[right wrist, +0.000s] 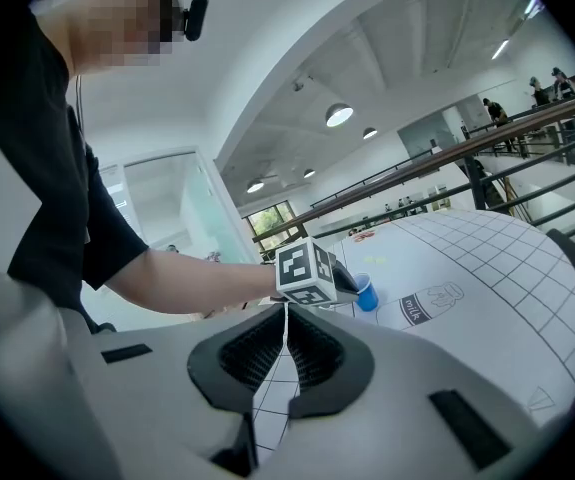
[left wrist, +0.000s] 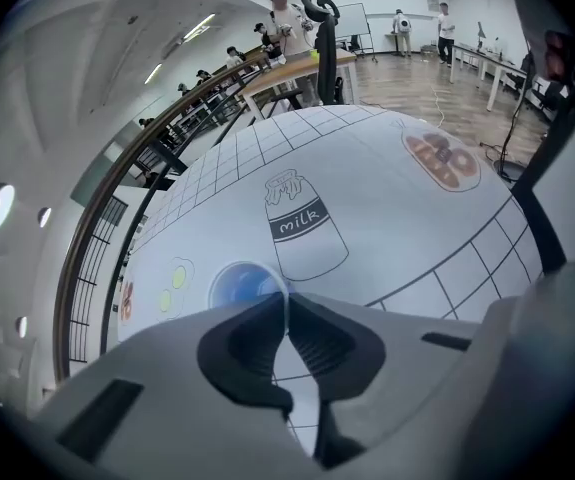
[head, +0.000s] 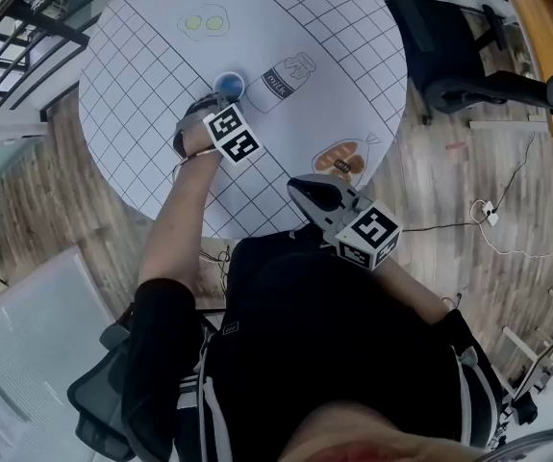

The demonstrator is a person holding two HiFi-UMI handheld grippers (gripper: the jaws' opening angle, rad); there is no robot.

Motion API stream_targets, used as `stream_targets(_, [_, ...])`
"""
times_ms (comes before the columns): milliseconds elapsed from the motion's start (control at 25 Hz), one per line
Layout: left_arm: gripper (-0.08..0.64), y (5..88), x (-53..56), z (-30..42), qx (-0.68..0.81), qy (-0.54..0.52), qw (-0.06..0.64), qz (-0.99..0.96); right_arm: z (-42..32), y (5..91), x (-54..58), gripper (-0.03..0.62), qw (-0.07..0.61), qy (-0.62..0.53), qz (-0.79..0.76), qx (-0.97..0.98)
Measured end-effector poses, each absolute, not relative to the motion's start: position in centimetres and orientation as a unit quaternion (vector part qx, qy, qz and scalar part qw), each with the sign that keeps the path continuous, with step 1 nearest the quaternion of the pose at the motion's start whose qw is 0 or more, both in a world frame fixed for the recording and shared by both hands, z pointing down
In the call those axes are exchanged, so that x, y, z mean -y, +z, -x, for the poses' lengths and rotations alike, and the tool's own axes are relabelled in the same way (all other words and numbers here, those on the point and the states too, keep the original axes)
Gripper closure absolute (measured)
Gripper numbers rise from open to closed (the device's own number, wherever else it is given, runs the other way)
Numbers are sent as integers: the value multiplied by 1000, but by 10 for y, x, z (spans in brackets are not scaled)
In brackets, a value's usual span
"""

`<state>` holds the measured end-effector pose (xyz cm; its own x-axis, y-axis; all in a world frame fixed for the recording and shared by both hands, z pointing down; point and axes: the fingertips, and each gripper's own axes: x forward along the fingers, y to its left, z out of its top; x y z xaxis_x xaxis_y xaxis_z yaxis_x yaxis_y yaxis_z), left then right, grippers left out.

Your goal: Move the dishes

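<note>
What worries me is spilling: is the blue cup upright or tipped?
Upright: the blue cup has its open mouth facing up and its base toward the table, with the left gripper shut on its rim.

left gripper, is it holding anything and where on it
The left gripper pinches the blue cup by the near side of its rim.

The one word you can read is "milk", in pale lower-case letters on the dark label band of the milk bottle drawing (left wrist: 302, 223), which is printed on the gridded table cover (head: 141, 114). It stands upright and clearest in the left gripper view. The left marker cube (head: 233, 134) on the left gripper (left wrist: 286, 303) and the right marker cube (head: 368, 236) on the right gripper (right wrist: 286, 313) each carry black-and-white square code patterns, one on every face you can see.
</note>
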<state>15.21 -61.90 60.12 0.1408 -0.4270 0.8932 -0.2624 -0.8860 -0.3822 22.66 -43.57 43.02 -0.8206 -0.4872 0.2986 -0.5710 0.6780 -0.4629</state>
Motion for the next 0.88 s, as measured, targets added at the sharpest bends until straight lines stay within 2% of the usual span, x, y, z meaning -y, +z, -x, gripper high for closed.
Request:
stream_targets(200, [539, 606, 615, -151, -206, -628, 55, 748, -232, 431, 433, 571, 75, 277, -296, 911])
stream_targets(320, [471, 607, 612, -153, -199, -633, 54, 746, -234, 430, 430, 571, 75, 276, -295, 912])
stream_targets(440, [446, 603, 612, -154, -203, -633, 60, 744, -236, 429, 428, 571, 75, 274, -293, 913])
stream_targets(880, [440, 557, 602, -162, -247, -608, 79, 751, -240, 416, 413, 571, 69, 254, -278, 924])
